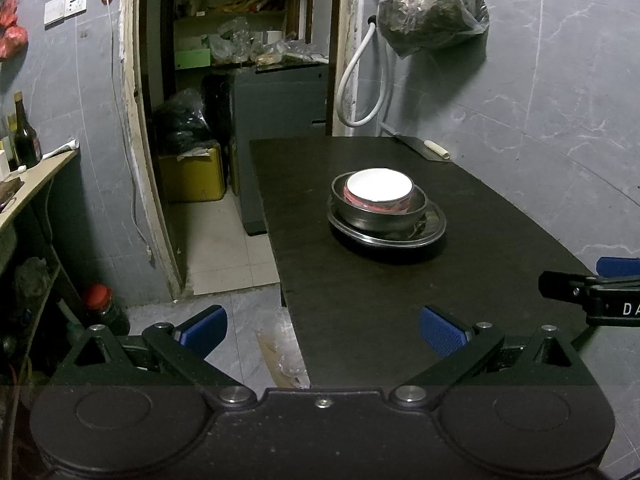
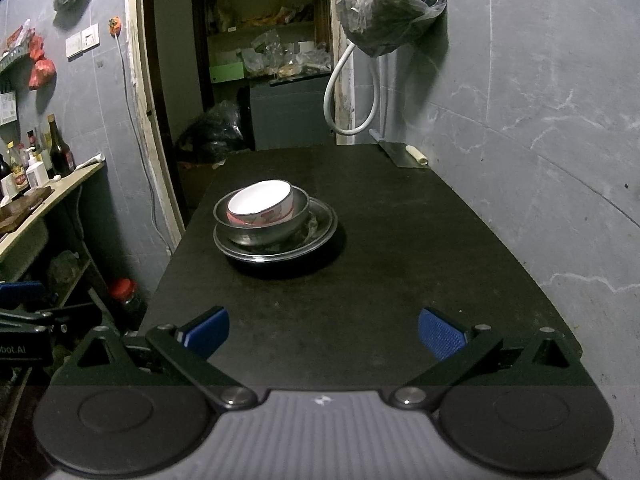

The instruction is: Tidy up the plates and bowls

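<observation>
Near the middle of the dark table [image 2: 360,280] sits a nested stack: a white bowl [image 2: 260,200] with a red pattern on its outer wall rests tilted inside a metal bowl [image 2: 262,228], which stands on a metal plate [image 2: 316,236]. In the left wrist view the same white bowl [image 1: 379,186], metal bowl [image 1: 378,216] and metal plate [image 1: 434,226] appear slightly right of the table's centre line.

The table [image 1: 360,300] has bare dark surface all around the stack, with its left edge dropping to a tiled floor and its right edge running along a grey marbled wall.

The left gripper [image 1: 323,330] hangs over the table's near left corner, its blue-padded jaws wide apart and holding nothing. The right gripper [image 2: 323,330] hovers above the near end, jaws likewise spread and empty; both are well apart from the stack.

At the far right corner lies a cleaver [image 2: 404,154] with a pale handle. A plastic bag [image 2: 390,8] hangs on the wall above it, beside a looped white hose [image 2: 352,92]. Bottles [image 2: 60,152] crowd a shelf to the left, beyond an open doorway.
</observation>
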`<action>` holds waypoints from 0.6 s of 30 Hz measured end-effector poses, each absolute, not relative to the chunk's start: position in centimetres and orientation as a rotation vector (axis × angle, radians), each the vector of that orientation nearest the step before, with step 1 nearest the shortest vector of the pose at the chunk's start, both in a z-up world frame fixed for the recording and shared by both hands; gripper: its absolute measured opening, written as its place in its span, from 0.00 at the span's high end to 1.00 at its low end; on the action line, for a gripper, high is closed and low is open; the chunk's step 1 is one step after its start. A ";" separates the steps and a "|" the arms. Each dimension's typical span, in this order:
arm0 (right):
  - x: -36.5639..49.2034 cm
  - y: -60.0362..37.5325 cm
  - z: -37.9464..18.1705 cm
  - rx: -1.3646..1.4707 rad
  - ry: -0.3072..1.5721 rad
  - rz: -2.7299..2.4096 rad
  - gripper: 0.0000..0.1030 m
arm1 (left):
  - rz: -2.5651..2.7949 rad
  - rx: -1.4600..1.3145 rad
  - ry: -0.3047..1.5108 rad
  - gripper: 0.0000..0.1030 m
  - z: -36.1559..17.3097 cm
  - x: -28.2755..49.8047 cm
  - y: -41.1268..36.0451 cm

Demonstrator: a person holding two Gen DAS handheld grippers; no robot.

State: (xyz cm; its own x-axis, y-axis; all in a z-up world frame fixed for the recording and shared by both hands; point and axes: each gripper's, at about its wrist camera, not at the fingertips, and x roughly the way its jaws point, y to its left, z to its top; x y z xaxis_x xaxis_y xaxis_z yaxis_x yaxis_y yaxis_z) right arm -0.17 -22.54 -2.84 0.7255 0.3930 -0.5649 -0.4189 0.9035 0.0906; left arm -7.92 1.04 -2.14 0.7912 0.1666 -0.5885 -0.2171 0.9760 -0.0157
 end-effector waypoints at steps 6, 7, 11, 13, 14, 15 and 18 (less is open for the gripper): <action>-0.4 -22.9 -2.6 -0.037 0.601 0.448 0.00 | 0.201 -0.074 0.615 0.01 -1.7 -7.7 0.9; -0.4 -22.9 -2.6 -0.036 0.599 0.448 0.00 | 0.201 -0.074 0.613 0.01 -1.7 -7.6 1.0; -0.4 -22.9 -2.5 -0.036 0.595 0.449 0.00 | 0.202 -0.072 0.612 0.01 -1.7 -7.8 0.8; -0.3 -22.9 -2.5 -0.037 0.595 0.452 0.00 | 0.205 -0.073 0.611 0.01 -1.6 -7.8 0.9; -0.4 -22.8 -2.5 -0.038 0.595 0.453 0.00 | 0.207 -0.075 0.612 0.01 -1.6 -7.8 1.0; -0.3 -22.8 -2.5 -0.039 0.596 0.455 0.00 | 0.208 -0.075 0.612 0.01 -1.6 -7.7 1.0; -0.2 -22.8 -2.5 -0.039 0.598 0.457 0.00 | 0.211 -0.077 0.614 0.01 -1.6 -7.7 1.1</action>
